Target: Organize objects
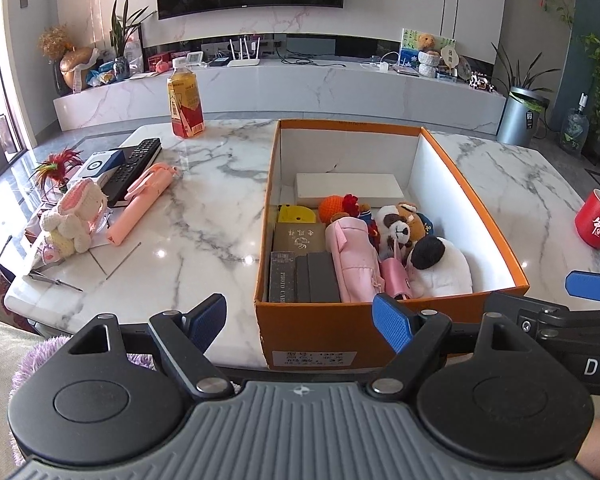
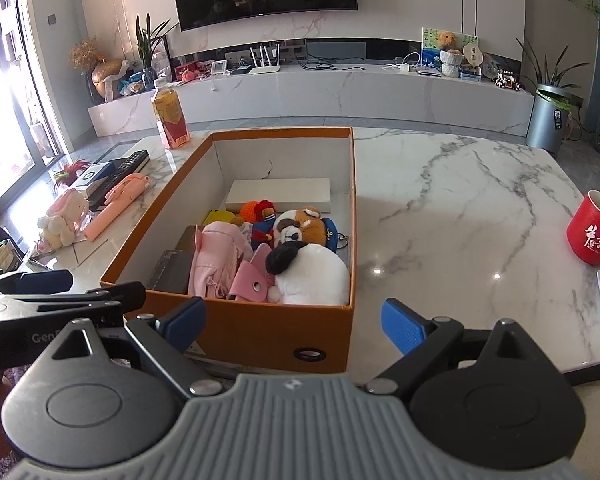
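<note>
Both grippers at the near edge of the marble counter (image 1: 204, 184), in front of the orange box (image 1: 340, 320). Left gripper (image 1: 300, 316) with jaws spread wide, holding nothing, just before the box's near wall. Right gripper (image 2: 294, 322) likewise with jaws spread and empty, near the box's front right corner. Inside the box: a white flat case (image 1: 348, 190) at the far end, dark books (image 1: 304, 276) on the left, a pink pouch (image 1: 354, 256), small plush toys (image 1: 400, 228) and a white plush with a black ear (image 1: 444, 268) at the near right. Left of the box on the counter, well apart: a pink tube (image 1: 140, 204), a crochet bunny (image 1: 76, 216), a remote control (image 1: 134, 168), a drink bottle (image 1: 185, 100). Far right, a red cup (image 1: 596, 220).
</note>
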Available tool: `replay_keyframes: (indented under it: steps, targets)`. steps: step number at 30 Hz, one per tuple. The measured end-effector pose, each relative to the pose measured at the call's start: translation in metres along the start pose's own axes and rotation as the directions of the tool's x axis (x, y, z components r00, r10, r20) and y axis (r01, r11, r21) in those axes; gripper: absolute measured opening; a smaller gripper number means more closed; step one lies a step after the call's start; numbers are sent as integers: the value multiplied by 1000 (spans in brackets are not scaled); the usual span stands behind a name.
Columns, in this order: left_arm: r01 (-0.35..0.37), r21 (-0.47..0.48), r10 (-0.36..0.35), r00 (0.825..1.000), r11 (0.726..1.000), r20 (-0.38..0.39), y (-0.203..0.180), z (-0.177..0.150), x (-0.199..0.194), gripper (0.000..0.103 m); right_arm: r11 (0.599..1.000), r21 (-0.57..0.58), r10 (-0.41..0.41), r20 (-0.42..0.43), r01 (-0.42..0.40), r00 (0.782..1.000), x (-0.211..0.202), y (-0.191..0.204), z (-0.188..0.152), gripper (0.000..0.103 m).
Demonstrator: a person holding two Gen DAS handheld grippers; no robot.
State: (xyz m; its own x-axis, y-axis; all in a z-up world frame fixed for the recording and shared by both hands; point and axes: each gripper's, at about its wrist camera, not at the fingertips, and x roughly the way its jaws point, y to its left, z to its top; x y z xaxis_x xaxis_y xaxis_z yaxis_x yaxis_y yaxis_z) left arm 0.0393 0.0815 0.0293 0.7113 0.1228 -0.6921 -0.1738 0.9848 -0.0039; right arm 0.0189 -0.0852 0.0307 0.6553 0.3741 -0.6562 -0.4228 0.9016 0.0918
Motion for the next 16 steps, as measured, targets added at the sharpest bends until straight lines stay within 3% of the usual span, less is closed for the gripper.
replay_keyframes:
  steps: [16]
  targets:
    - [13,19,-13,1000,1000,13,-2,0,-2,95,1000,3,-1,-7,1,1000,1,-2,-1,95]
